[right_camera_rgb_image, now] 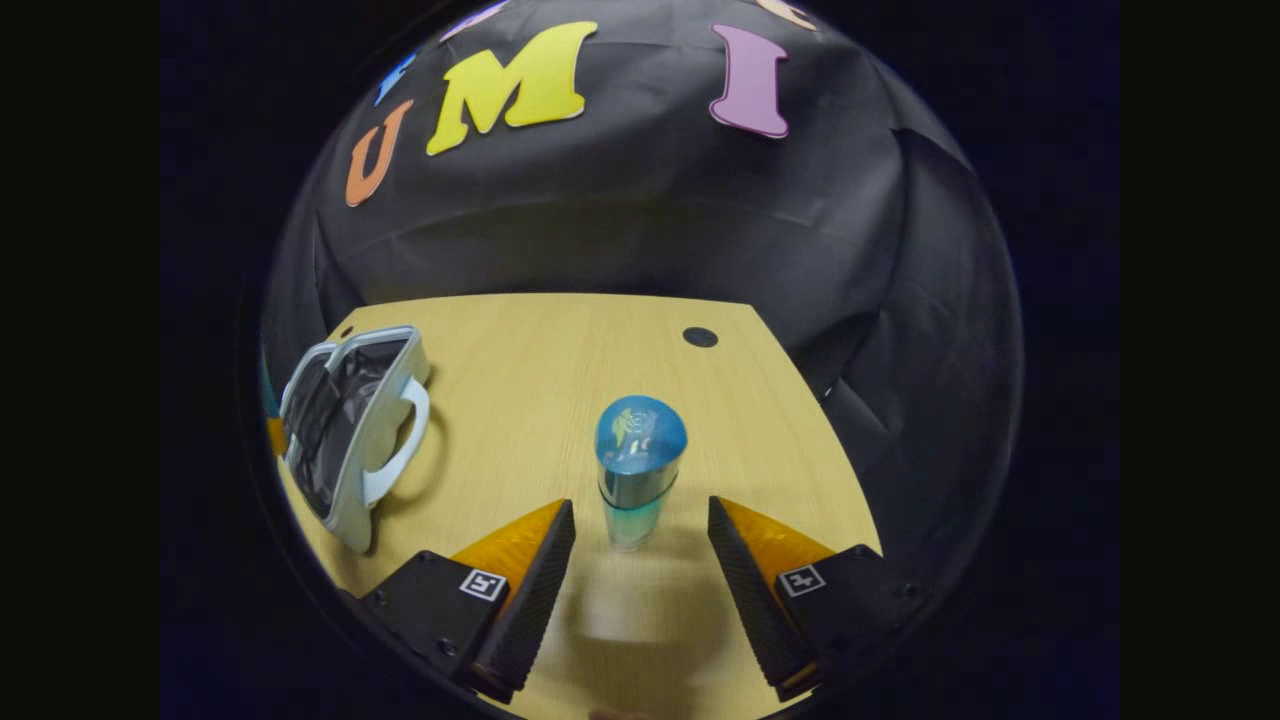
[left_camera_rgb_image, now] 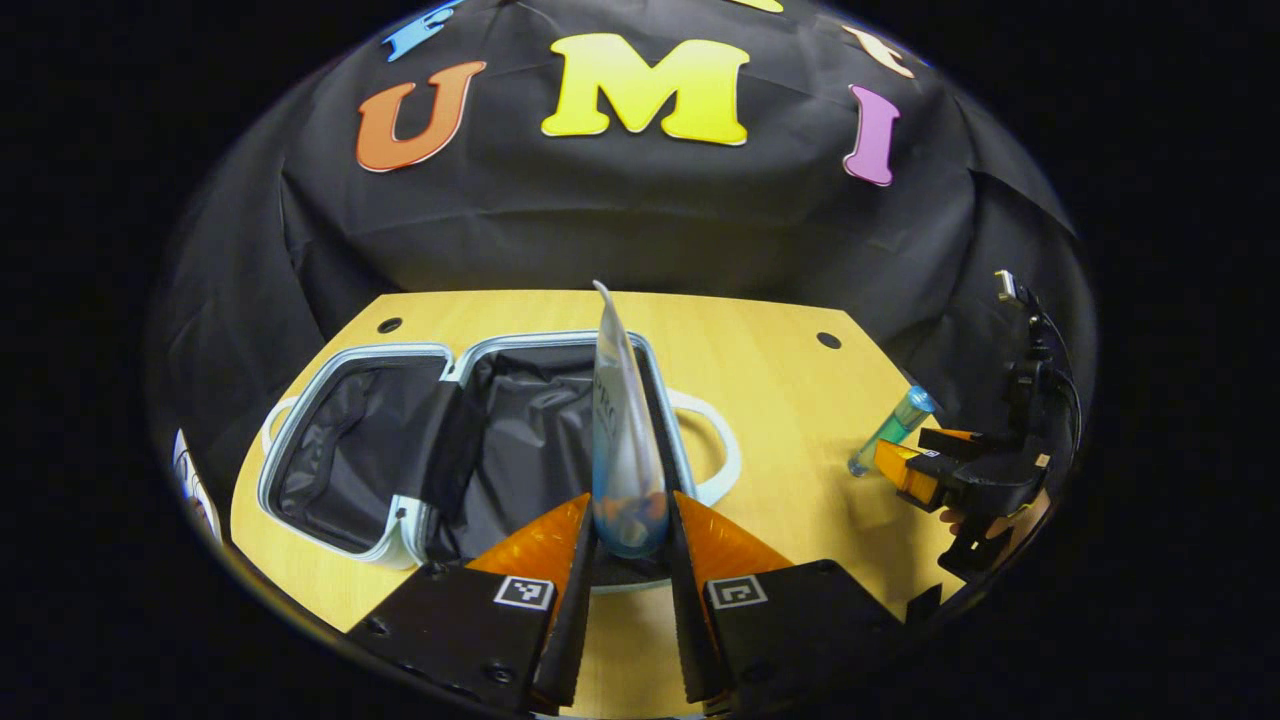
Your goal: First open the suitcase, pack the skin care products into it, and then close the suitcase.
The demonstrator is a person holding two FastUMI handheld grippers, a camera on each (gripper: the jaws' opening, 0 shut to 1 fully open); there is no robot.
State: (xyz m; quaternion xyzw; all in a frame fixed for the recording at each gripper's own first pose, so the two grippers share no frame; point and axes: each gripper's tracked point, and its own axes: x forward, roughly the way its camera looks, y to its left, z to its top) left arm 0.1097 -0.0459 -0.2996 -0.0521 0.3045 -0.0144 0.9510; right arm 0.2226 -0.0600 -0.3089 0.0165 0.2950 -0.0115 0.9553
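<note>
Suitcase (left_camera_rgb_image: 455, 450) lies open on the table (left_camera_rgb_image: 780, 400). The left gripper (left_camera_rgb_image: 630, 530), clamped on a tube (left_camera_rgb_image: 622, 440), hangs above it and should lower before releasing. The right gripper (right_camera_rgb_image: 640, 530), jaws apart, frames the standing bottle (right_camera_rgb_image: 638, 465); it should advance, centre, and squeeze low so the bottle doesn't tip.

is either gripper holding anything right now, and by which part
The left gripper is shut on the tube, pinching its rounded lower end above the open suitcase. The right gripper is open, holding nothing; the bottle stands between its fingers.
</note>
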